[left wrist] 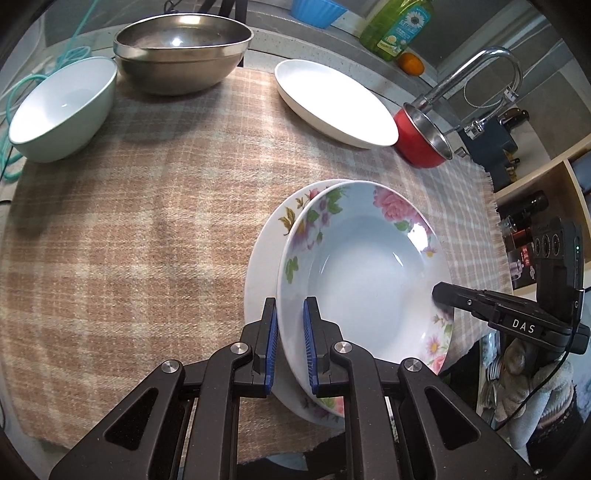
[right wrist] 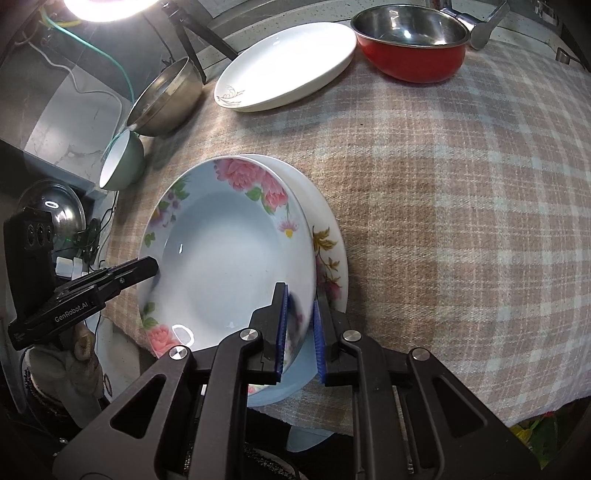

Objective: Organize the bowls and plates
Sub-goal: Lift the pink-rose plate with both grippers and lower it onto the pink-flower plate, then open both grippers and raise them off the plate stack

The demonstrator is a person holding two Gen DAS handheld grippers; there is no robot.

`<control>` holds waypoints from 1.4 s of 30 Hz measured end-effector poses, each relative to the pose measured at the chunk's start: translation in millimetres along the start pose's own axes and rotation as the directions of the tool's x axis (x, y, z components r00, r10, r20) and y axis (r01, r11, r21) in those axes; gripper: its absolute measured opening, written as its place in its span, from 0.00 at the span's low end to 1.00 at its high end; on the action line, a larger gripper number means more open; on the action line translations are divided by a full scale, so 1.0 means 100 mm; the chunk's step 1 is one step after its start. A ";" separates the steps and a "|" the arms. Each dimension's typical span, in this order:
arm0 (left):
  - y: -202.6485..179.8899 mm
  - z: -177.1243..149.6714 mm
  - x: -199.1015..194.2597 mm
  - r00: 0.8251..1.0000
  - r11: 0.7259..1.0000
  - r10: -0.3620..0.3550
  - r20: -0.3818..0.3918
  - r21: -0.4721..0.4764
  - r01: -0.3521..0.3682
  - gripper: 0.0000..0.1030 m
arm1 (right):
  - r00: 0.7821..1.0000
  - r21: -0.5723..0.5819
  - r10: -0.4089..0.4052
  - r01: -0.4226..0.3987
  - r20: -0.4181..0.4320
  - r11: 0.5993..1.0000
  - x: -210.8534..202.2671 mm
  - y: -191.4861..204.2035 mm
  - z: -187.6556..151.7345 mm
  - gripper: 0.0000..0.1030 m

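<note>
I read "DAS" on the right gripper in my left wrist view, and "GenRobot.AI" on the left gripper in my right wrist view.

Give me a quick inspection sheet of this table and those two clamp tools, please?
Surface: plaid cloth covers the table.
Job's things: flowered deep plate sits on a second flowered plate; white plate, steel bowl, green bowl, red pot stand apart along the far side.
Clutter: soap bottle, orange, blue cup behind the cloth.
Grippers: left gripper and right gripper each shut on opposite rims of the deep plate.
Cables: teal cord, thin black wire.
Surroundings: tap, shelf with jars.
</note>
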State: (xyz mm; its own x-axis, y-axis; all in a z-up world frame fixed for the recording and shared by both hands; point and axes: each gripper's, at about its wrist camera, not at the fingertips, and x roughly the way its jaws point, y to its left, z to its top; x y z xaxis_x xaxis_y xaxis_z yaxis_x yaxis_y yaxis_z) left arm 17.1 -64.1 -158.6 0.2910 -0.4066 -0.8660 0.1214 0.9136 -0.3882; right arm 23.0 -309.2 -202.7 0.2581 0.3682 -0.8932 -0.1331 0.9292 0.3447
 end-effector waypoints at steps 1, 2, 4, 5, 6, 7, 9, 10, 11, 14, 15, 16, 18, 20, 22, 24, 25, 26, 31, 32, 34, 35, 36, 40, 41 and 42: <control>-0.01 0.00 0.00 1.000 1.000 0.006 0.002 0.004 -0.006 0.12 | 1.000 -0.003 -0.004 0.004 -0.002 1.000 0.01 0.01 0.01 0.13; -0.02 0.00 0.00 1.000 1.000 0.010 0.004 0.006 -0.010 0.12 | 1.000 -0.008 -0.009 0.009 -0.003 1.000 0.01 0.02 0.01 0.13; -0.02 0.00 0.01 1.000 1.000 0.015 0.003 0.008 -0.015 0.12 | 1.000 -0.019 -0.020 0.020 -0.004 1.000 0.01 0.04 0.01 0.14; -0.02 0.00 0.01 1.000 1.000 0.016 0.002 0.009 -0.016 0.12 | 1.000 -0.027 -0.027 0.026 -0.004 0.999 0.01 0.06 0.01 0.14; -0.01 0.00 0.00 1.000 1.000 0.016 0.001 0.010 -0.016 0.12 | 0.999 -0.032 -0.032 0.032 -0.005 0.999 0.01 0.07 0.00 0.14; -0.01 0.00 0.00 1.000 1.000 0.017 0.001 0.011 -0.017 0.12 | 0.999 -0.035 -0.035 0.035 -0.005 0.999 0.02 0.07 0.01 0.14; -0.01 0.01 0.00 1.000 1.000 0.022 0.001 0.016 -0.022 0.12 | 0.999 -0.044 -0.046 0.046 -0.005 0.998 0.02 0.09 0.01 0.15; -0.02 0.01 0.01 1.000 1.000 0.025 0.001 0.018 -0.025 0.12 | 0.999 -0.049 -0.051 0.050 -0.006 0.998 0.02 0.10 0.01 0.16; -0.02 0.01 0.01 1.000 0.999 0.028 0.002 0.022 -0.028 0.12 | 0.998 -0.055 -0.057 0.056 -0.007 0.997 0.02 0.11 0.01 0.16; -0.02 0.01 0.01 0.999 0.999 0.035 0.001 0.028 -0.035 0.12 | 0.996 -0.083 -0.093 0.093 -0.001 0.992 0.01 0.14 0.01 0.17; -0.02 0.01 0.01 0.999 0.999 0.038 0.001 0.030 -0.038 0.12 | 0.995 -0.092 -0.104 0.104 0.001 0.990 0.01 0.15 0.01 0.17; -0.03 0.01 0.01 0.999 0.998 0.044 0.001 0.035 -0.044 0.12 | 0.994 -0.095 -0.108 0.108 0.000 0.990 0.01 0.15 0.01 0.17; -0.03 0.02 0.01 0.999 0.998 0.051 0.004 0.039 -0.051 0.12 | 0.994 -0.093 -0.106 0.105 -0.002 0.990 0.01 0.14 0.02 0.17; -0.03 0.03 0.02 0.999 0.998 0.051 0.002 0.042 -0.051 0.12 | 0.994 -0.092 -0.109 0.109 -0.003 0.990 0.01 0.15 0.03 0.17; -0.05 0.03 0.03 0.998 0.997 0.060 0.001 0.053 -0.059 0.12 | 0.994 -0.094 -0.112 0.111 -0.002 0.989 0.01 0.15 0.03 0.17; -0.09 0.03 0.04 0.997 0.993 0.083 0.003 0.079 -0.083 0.13 | 0.994 -0.090 -0.110 0.109 -0.003 0.990 0.01 0.15 0.03 0.17; -0.13 0.03 0.04 0.995 0.990 0.098 0.006 0.100 -0.099 0.13 | 0.994 -0.088 -0.109 0.109 -0.003 0.990 0.01 0.14 0.03 0.17; -0.17 0.02 0.05 0.993 0.986 0.115 0.010 0.123 -0.116 0.13 | 0.994 -0.085 -0.110 0.109 -0.003 0.990 0.00 0.14 0.03 0.17; -0.20 0.03 0.08 0.991 0.980 0.133 0.008 0.147 -0.133 0.13 | 0.994 -0.081 -0.113 0.113 0.002 0.990 -0.03 0.12 0.03 0.17; -0.19 0.03 0.08 0.991 0.980 0.135 0.007 0.147 -0.134 0.13 | 0.994 -0.083 -0.113 0.113 0.004 0.990 -0.03 0.12 0.03 0.17; -0.18 0.04 0.08 0.991 0.980 0.133 0.004 0.146 -0.132 0.13 | 0.993 -0.090 -0.117 0.117 0.002 0.989 -0.03 0.13 0.03 0.17; -0.19 0.03 0.07 0.991 0.980 0.135 0.005 0.149 -0.134 0.13 | 0.993 -0.091 -0.119 0.118 0.002 0.989 -0.03 0.13 0.03 0.17; -0.19 0.04 0.07 0.991 0.980 0.134 0.006 0.149 -0.134 0.13 | 0.993 -0.090 -0.117 0.117 0.003 0.989 -0.04 0.13 0.03 0.17; -0.20 0.05 0.04 0.992 0.982 0.124 0.014 0.141 -0.125 0.13 | 0.993 -0.081 -0.116 0.117 0.025 0.990 -0.10 0.13 0.04 0.17; -0.20 0.06 0.02 0.993 0.983 0.120 0.018 0.139 -0.121 0.13 | 0.992 -0.083 -0.118 0.121 0.036 0.989 -0.13 0.13 0.04 0.17; -0.19 0.07 0.00 0.993 0.984 0.113 0.021 0.135 -0.115 0.13 | 0.992 -0.086 -0.121 0.124 0.046 0.989 -0.16 0.13 0.05 0.17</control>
State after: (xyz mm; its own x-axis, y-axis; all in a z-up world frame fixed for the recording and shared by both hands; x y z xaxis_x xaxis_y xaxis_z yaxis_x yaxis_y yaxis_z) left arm 21.3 -81.5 -149.2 0.3227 -0.3002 -0.8976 0.2142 0.9469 -0.2397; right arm 22.1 -302.9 -181.9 0.3159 0.2543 -0.9141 -0.1814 0.9618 0.2049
